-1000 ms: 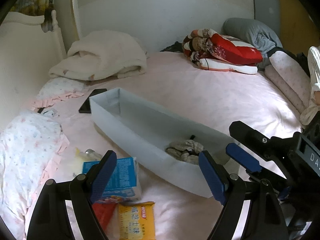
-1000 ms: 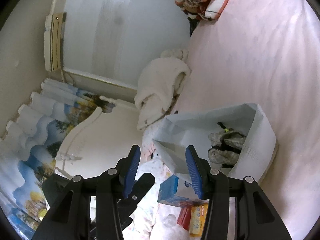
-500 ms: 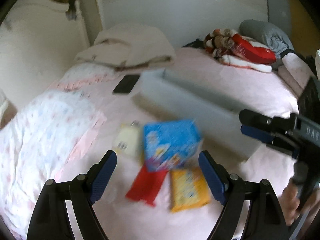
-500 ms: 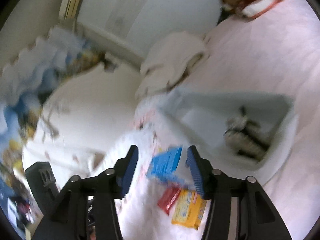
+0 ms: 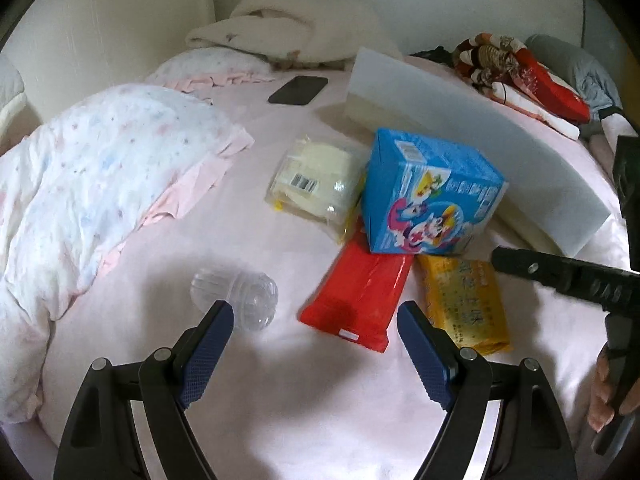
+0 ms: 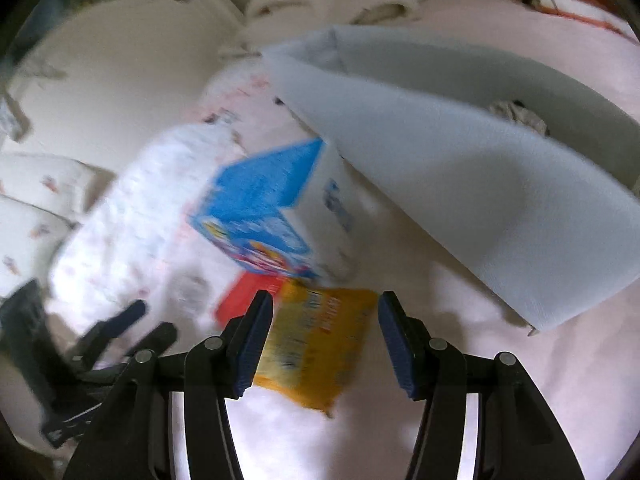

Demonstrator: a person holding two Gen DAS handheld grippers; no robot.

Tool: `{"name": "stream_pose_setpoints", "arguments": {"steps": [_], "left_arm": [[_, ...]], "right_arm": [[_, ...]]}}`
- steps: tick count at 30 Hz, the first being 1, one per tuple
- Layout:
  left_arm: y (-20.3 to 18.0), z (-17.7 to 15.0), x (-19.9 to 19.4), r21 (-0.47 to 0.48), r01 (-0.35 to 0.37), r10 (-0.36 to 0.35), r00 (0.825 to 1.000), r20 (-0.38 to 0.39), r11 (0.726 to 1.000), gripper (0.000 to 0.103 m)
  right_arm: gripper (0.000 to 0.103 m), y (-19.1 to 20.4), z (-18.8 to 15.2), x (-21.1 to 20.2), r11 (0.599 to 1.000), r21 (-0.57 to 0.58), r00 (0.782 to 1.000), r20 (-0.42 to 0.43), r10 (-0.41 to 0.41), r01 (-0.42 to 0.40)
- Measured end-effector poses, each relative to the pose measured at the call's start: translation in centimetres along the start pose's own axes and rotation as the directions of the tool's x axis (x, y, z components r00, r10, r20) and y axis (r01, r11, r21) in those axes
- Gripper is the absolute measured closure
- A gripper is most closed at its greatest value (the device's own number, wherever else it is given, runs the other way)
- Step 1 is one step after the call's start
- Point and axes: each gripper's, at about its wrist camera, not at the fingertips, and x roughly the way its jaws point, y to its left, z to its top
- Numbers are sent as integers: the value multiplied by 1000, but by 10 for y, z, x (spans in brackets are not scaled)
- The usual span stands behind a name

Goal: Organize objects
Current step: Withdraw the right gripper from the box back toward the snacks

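Note:
On the pink bed lies a pile: a blue cartoon box (image 5: 428,192), a red packet (image 5: 360,292), a yellow packet (image 5: 464,304), a clear bag of cream goods (image 5: 316,176) and a clear plastic container (image 5: 236,292). My left gripper (image 5: 314,320) hangs open just above the red packet's near end, gripping nothing. The right gripper (image 6: 326,312) is open over the yellow packet (image 6: 320,340), which shows between its fingers without the pads pressing it. The blue box (image 6: 260,216) sits just beyond. The long white bin (image 6: 460,168) holds grey socks (image 6: 516,114).
A floral quilt (image 5: 100,184) bulges at the left, and a black phone (image 5: 298,90) lies beyond the pile. Folded blankets (image 5: 300,20) and a red patterned bundle (image 5: 520,68) sit by the far wall. A hand (image 5: 608,392) holds the right gripper's handle at the right edge.
Both grippers have swung away from the bin and down toward the pile of packets. The right gripper's jaws stand wider and have rolled upright. The left jaws have kept their width.

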Motion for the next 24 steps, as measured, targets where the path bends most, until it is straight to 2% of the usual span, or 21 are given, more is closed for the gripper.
{"name": "stream_pose_setpoints", "arguments": {"steps": [1, 4, 5, 6, 9, 10, 12, 13, 17, 20, 24], "left_arm": [[0, -1, 2, -6, 3, -3, 1000, -5, 1000, 20], [0, -1, 5, -31, 23, -24, 999, -26, 999, 20], [-2, -1, 5, -31, 19, -20, 999, -33, 999, 20], [-2, -2, 4, -29, 13, -14, 999, -31, 1000, 21], [-3, -5, 3, -21, 3, -3, 1000, -29, 1000, 21], [-2, -6, 4, -26, 4, -5, 999, -33, 1000, 21], [-1, -7, 6, -38, 10, -11, 999, -42, 999, 21], [-1, -8, 7, -44, 13, -15, 999, -45, 999, 21], [-3, -12, 7, -45, 38, -40, 999, -37, 998, 21], [-9, -13, 6, -32, 58, -58, 998, -19, 998, 21], [-18, -13, 17, -29, 70, -69, 998, 6, 997, 21]], "right_arm": [[47, 9, -3, 6, 999, -40, 1000, -7, -29, 29], [45, 35, -13, 27, 991, -131, 998, -42, -45, 39], [37, 44, -16, 30, 983, -166, 997, -24, -78, 73], [34, 50, -19, 32, 976, -198, 995, -5, -98, 95], [22, 67, -30, 44, 917, -349, 980, 19, -200, 194], [20, 66, -34, 52, 902, -387, 976, -24, -218, 192], [19, 56, -35, 62, 923, -358, 974, -114, -196, 144], [20, 53, -33, 57, 929, -348, 980, -106, -171, 125], [22, 33, -23, 47, 952, -301, 981, -165, -102, 48], [24, 27, -23, 43, 935, -348, 974, -176, -141, 72], [24, 32, -32, 47, 889, -446, 968, -159, -196, 106]]}}
